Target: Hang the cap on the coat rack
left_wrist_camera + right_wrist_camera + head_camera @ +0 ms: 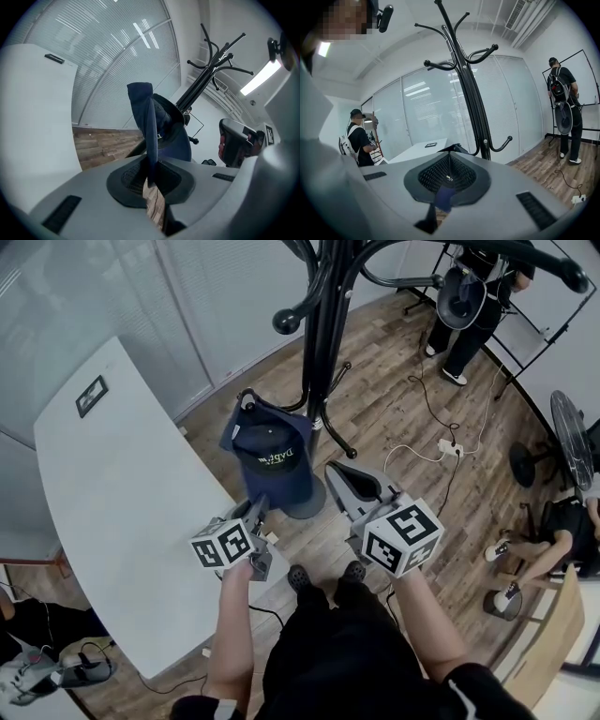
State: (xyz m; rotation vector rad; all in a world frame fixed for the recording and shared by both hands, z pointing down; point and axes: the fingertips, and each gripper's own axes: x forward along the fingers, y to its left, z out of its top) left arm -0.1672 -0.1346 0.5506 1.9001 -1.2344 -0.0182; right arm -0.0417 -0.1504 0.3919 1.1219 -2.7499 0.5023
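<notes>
Closest to the head camera, the left gripper (256,510) has its 2 jaws closed on the brim edge of the navy blue fabric cap (270,457). The cap stands up in the air beyond the right edge of the white table (112,484). From this gripper the cap's long axis points forward to the black metal coat rack (323,343). Its back reaches 1 low ball-tipped hook (247,400); I cannot tell whether it touches. The right gripper (334,471), closed on nothing, is just beside the cap, so the left one must finish.

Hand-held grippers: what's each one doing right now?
Left hand-held gripper: closed on the cap brim.
Right hand-held gripper: closed, apparently empty.
</notes>
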